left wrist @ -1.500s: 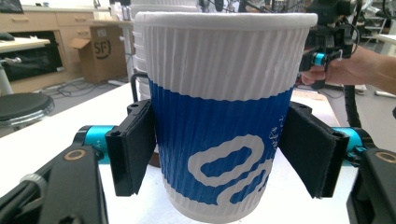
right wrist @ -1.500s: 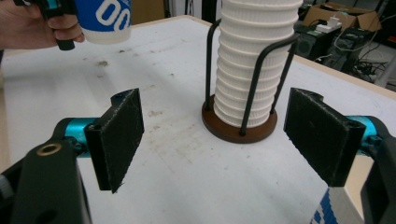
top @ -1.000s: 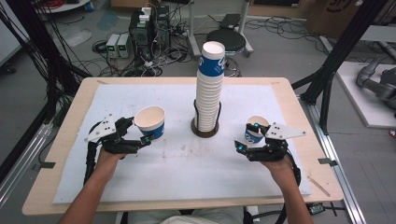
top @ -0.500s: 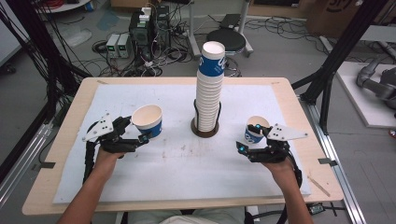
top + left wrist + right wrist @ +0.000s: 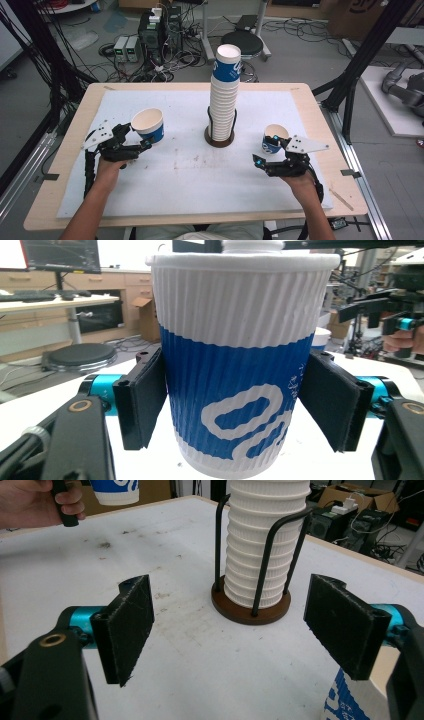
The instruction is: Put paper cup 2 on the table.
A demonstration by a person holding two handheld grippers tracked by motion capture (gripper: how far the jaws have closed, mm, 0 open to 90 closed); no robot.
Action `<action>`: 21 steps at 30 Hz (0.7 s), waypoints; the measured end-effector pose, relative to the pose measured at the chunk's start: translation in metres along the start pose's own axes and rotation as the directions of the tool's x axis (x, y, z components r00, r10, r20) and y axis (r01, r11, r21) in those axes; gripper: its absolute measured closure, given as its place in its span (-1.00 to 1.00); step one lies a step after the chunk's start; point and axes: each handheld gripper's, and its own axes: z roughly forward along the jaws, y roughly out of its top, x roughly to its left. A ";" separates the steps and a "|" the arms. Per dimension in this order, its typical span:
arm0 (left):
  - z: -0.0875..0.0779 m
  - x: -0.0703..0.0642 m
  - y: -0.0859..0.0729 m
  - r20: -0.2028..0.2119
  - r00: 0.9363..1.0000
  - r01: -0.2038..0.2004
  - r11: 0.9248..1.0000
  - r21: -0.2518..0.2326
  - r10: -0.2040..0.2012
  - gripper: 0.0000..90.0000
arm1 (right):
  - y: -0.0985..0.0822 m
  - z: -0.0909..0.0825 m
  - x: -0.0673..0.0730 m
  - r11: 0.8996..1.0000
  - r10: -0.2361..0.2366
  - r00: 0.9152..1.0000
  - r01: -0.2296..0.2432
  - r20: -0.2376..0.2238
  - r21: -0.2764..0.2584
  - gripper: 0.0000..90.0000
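One tabletop (image 5: 70, 165), wood rim with a white sheet over most of it. One cup stack (image 5: 223, 97) stands upright near the middle, slightly toward the far edge, in one wire holder (image 5: 220, 139) on a round brown base; top cup of the stack is blue-banded, the ones under it show white ribbed rims (too many to count exactly).

Two loose cups. One held cup (image 5: 148, 125) at the left side of the tabletop, lifted, upright, mouth open and empty inside. Looks: ribbed paper wall, white upper band, blue lower part with a white squiggle logo and small white print, white rolled rim. One second cup (image 5: 274, 138) of the same kind stands near the right edge, upright.

Two grippers. Left gripper (image 5: 235, 405) is closed on the held cup, black pads pressed against both sides of its blue part. Right gripper (image 5: 240, 630) has its jaws apart with nothing between them, aimed toward the holder; the second cup sits just beside its right jaw (contact can't be told).
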 end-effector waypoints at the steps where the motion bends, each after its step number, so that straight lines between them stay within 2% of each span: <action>1: -0.001 0.001 -0.002 -0.010 1.000 0.009 1.000 -0.001 -0.009 -0.36 | 0.000 0.000 0.000 1.000 0.000 1.000 0.000 -0.001 0.000 -0.54; 7: -0.004 0.008 -0.009 -0.042 0.998 0.039 0.999 0.021 -0.038 -0.36 | -0.001 0.004 0.000 1.000 -0.004 1.000 0.004 -0.010 0.008 -0.54; 13: -0.004 0.012 -0.015 -0.061 0.997 0.050 0.997 0.058 -0.046 -0.37 | -0.002 0.004 0.001 1.000 -0.001 1.000 0.001 -0.013 0.010 -0.54; 17: -0.003 0.014 -0.018 -0.078 0.996 0.054 0.994 0.096 -0.046 -0.37 | -0.002 0.004 0.001 1.000 0.006 1.000 -0.006 -0.013 0.014 -0.54; 21: 0.001 0.014 -0.023 -0.103 0.993 0.067 0.985 0.157 -0.051 -0.37 | -0.003 0.005 0.001 1.000 0.001 1.000 0.000 -0.011 0.014 -0.54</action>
